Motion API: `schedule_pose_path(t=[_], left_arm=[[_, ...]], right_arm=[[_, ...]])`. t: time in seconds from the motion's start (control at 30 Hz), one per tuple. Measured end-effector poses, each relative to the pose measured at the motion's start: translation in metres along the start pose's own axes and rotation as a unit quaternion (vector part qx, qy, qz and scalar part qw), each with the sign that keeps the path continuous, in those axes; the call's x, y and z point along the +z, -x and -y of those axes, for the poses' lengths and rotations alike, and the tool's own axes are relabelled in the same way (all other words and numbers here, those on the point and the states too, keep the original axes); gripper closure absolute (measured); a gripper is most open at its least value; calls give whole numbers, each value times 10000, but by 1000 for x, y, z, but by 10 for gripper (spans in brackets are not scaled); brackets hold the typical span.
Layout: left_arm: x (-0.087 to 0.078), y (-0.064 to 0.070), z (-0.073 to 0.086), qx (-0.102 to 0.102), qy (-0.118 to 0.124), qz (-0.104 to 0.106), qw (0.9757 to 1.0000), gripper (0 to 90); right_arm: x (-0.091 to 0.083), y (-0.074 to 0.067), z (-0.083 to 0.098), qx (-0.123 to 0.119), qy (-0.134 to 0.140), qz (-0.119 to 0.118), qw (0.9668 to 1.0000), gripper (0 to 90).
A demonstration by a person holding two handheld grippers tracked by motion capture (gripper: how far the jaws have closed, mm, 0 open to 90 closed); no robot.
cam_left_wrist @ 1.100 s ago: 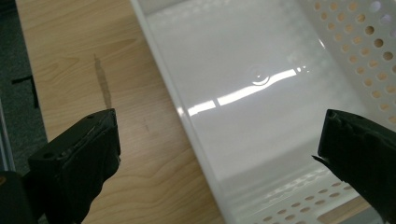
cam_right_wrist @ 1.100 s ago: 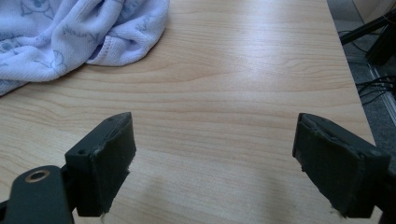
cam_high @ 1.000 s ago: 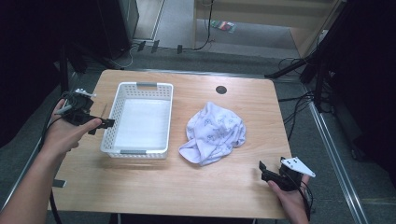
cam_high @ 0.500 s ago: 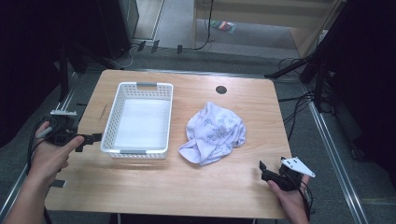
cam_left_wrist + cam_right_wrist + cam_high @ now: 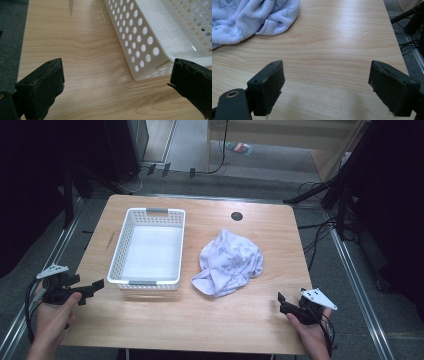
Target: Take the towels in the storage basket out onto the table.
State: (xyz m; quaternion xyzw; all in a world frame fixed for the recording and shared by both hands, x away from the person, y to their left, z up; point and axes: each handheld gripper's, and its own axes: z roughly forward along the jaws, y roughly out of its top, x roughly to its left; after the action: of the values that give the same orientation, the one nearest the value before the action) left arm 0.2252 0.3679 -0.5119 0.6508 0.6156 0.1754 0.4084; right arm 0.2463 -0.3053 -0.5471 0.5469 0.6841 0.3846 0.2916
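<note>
A white perforated plastic basket stands empty on the left half of the wooden table. To its right lies a crumpled pale lilac cloth with a faint print. My left gripper hovers open at the table's front left, just off the basket's near left corner. At the front right edge my right gripper is open too, a short way from the cloth. Nothing lies between either pair of jaws.
A round black cable hole sits near the table's far edge. Cables trail on the grey floor to the right. Wooden furniture stands beyond the table. Bare wood stretches along the front between the two grippers.
My left gripper has drawn back from beside the basket's left wall toward the front left corner of the table. The right gripper, cloth and basket have stayed put.
</note>
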Motion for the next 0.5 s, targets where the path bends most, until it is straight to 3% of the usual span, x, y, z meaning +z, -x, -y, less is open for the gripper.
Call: schedule_pose_path(t=[0.13, 0.23, 0.33, 0.43, 0.5], left_arm=[[4, -6, 14, 40, 189, -78, 9998, 1], [4, -11, 25, 273, 525, -359, 9976, 1], [4, -15, 36, 193, 695, -326, 9969, 1], [5, -8, 40, 478, 788, -430, 9948, 1], [9, -3, 41, 663, 722, -504, 9939, 1]], right_arm=[[0, 0, 0, 8, 0, 3, 10000, 134], [0, 0, 0, 6, -2, -1, 10000, 134], [0, 0, 0, 16, 6, -14, 10000, 134], [-1, 0, 0, 17, 1, -31, 10000, 133], [-1, 0, 0, 17, 2, -33, 10000, 133]])
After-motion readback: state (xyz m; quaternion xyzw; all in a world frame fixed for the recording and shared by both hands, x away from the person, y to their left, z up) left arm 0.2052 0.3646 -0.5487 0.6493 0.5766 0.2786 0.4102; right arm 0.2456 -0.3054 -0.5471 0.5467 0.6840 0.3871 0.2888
